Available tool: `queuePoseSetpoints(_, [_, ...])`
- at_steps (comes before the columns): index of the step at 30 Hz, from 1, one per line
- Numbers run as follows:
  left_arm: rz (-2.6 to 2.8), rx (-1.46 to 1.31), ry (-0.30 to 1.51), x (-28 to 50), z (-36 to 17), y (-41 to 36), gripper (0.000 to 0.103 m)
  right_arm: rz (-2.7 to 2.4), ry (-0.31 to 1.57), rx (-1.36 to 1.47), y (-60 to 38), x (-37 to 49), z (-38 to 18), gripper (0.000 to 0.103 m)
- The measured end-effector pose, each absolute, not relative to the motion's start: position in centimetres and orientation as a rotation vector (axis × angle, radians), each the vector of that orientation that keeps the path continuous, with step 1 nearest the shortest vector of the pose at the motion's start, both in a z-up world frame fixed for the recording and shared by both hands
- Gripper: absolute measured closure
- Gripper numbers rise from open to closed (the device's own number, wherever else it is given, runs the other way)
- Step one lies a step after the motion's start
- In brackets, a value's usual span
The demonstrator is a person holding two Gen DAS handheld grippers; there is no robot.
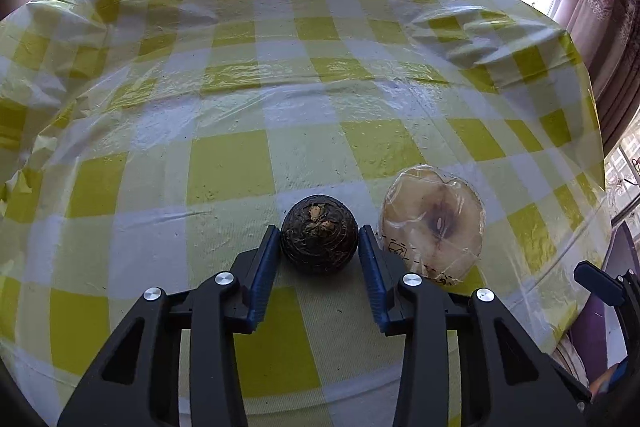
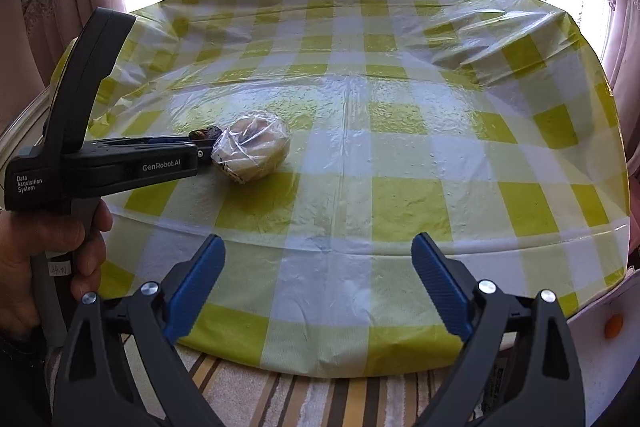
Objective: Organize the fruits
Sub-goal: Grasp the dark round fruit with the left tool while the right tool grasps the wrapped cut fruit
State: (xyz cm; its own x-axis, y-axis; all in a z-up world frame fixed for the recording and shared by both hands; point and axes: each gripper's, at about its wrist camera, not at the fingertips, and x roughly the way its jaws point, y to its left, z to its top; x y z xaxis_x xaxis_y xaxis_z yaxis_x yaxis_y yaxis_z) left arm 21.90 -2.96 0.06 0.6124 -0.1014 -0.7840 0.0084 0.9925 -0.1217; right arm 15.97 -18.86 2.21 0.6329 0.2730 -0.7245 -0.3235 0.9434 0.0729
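Fruit first: a dark round fruit [image 1: 319, 239] sits near the tabletop's [image 1: 224, 131] front edge, squarely between the left gripper's [image 1: 319, 241] pads, which touch or nearly touch it. Just right lies a wrapped apple half [image 1: 434, 219]. The right gripper [image 2: 318, 281] hangs spread wide and empty, farther off.
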Motion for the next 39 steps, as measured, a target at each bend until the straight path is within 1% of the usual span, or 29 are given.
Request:
queuePoseSetpoints(7, [0.0, -0.152, 0.885, 21.0, -0.1, -0.9, 0.066, 0.347, 0.798, -0.089, -16.5, 18.1, 2.3, 0.01])
queuePoseSetpoints(9, [0.032, -0.163, 0.879, 20.7, -0.1, -0.1, 0.066, 0.354, 0.799, -0.093, -15.7, 18.7, 2.3, 0.013])
queuePoseSetpoints(23, [0.211, -0.134, 0.865, 18.8, -0.1, 2.6, 0.066, 0.343, 0.749, -0.192, -10.3, 21.7, 2.3, 0.014])
queuePoseSetpoints(28, [0.256, -0.132, 0.863, 18.5, -0.1, 3.4, 0.066, 0.322, 0.747, -0.215, -9.4, 22.4, 2.1, 0.019])
queuePoseSetpoints(32, [0.264, -0.127, 0.862, 18.3, -0.1, 3.6, 0.066, 0.316, 0.764, -0.216, -9.0, 23.1, 1.7, 0.031])
queuePoseSetpoints(34, [0.264, -0.13, 0.861, 18.2, -0.1, 3.7, 0.066, 0.31, 0.765, -0.219, -8.7, 23.3, 1.6, 0.032])
queuePoseSetpoints(36, [0.265, -0.132, 0.859, 18.1, -0.1, 3.8, 0.066, 0.301, 0.766, -0.224, -8.5, 23.4, 1.6, 0.036])
queuePoseSetpoints(39, [0.264, -0.133, 0.858, 18.0, -0.1, 3.9, 0.066, 0.294, 0.765, -0.218, -8.6, 23.6, 1.6, 0.038])
